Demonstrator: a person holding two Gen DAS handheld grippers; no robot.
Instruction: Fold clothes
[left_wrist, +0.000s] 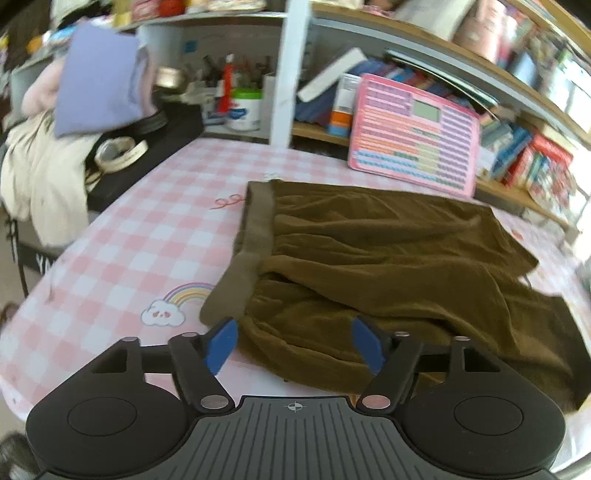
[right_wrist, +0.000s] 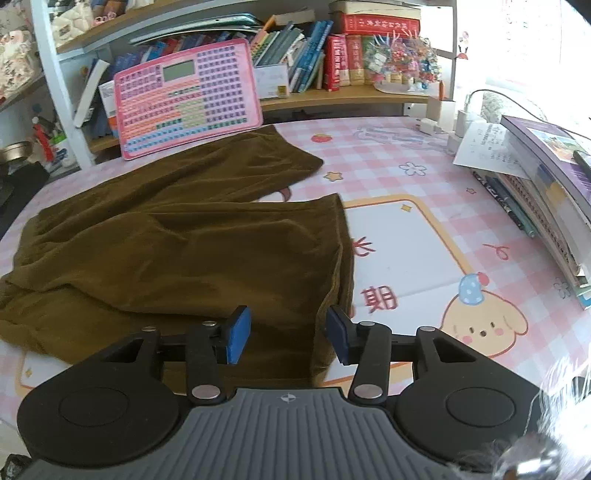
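Olive-brown shorts (left_wrist: 369, 266) lie spread and rumpled on the pink checked tablecloth (left_wrist: 140, 229). Their grey-green waistband (left_wrist: 251, 236) runs along the left side in the left wrist view. My left gripper (left_wrist: 294, 343) is open, its blue pads just above the near waistband corner with nothing between them. In the right wrist view the shorts (right_wrist: 177, 243) show both leg ends pointing right. My right gripper (right_wrist: 288, 334) is open over the near leg's hem corner, not closed on the cloth.
A pink keyboard toy (right_wrist: 188, 96) leans on the shelf behind the shorts. Books (right_wrist: 546, 199) are stacked at the table's right edge, with chargers (right_wrist: 454, 122) at the back. Piled clothes and a black bag (left_wrist: 122, 155) sit at the left end.
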